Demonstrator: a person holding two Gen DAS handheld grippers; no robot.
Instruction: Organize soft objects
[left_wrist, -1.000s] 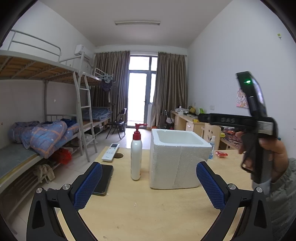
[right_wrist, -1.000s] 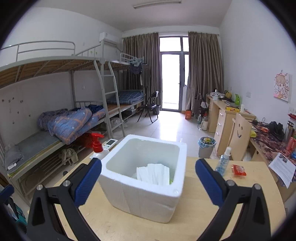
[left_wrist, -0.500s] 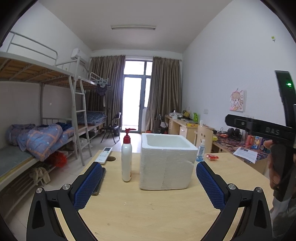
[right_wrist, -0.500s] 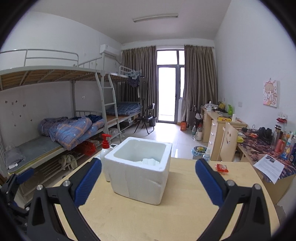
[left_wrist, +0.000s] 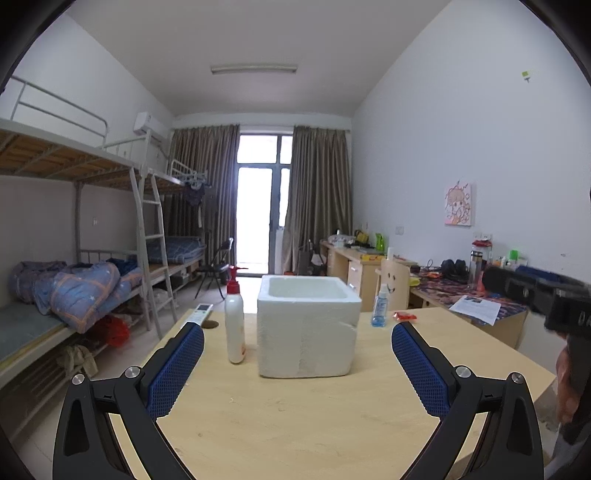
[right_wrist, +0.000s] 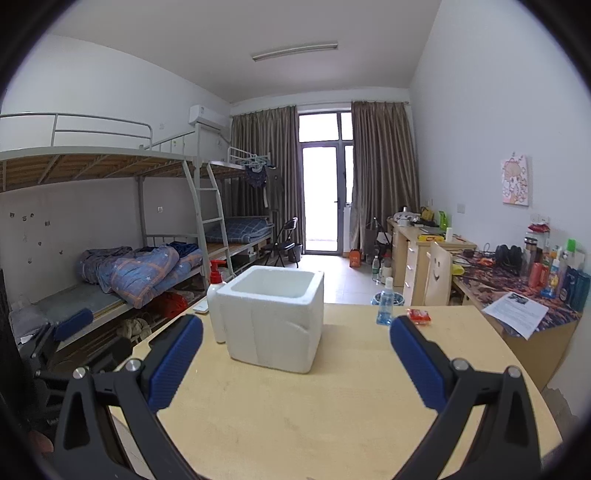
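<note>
A white foam box (left_wrist: 308, 328) (right_wrist: 272, 317) stands open-topped on the wooden table (left_wrist: 295, 417) (right_wrist: 314, 398). From here its inside is hidden, so I cannot see what lies in it. My left gripper (left_wrist: 297, 354) is open and empty, held back from the box over the table's near part. My right gripper (right_wrist: 295, 350) is also open and empty, a similar distance from the box. The right gripper's body (left_wrist: 554, 302) shows at the right edge of the left wrist view, held by a hand. The left gripper's blue pad (right_wrist: 72, 319) shows at the left of the right wrist view.
A white pump bottle with a red top (left_wrist: 235, 321) (right_wrist: 216, 299) stands just left of the box. A remote (left_wrist: 201, 312) lies behind it. A small blue bottle (left_wrist: 380, 306) (right_wrist: 386, 302) and a red packet (left_wrist: 404, 315) (right_wrist: 419, 316) sit at the far right. Bunk beds line the left wall, desks the right.
Both grippers have pulled back and lowered from the box, which now looks smaller and farther. The white folded items seen inside it earlier are out of sight. Both stayed open.
</note>
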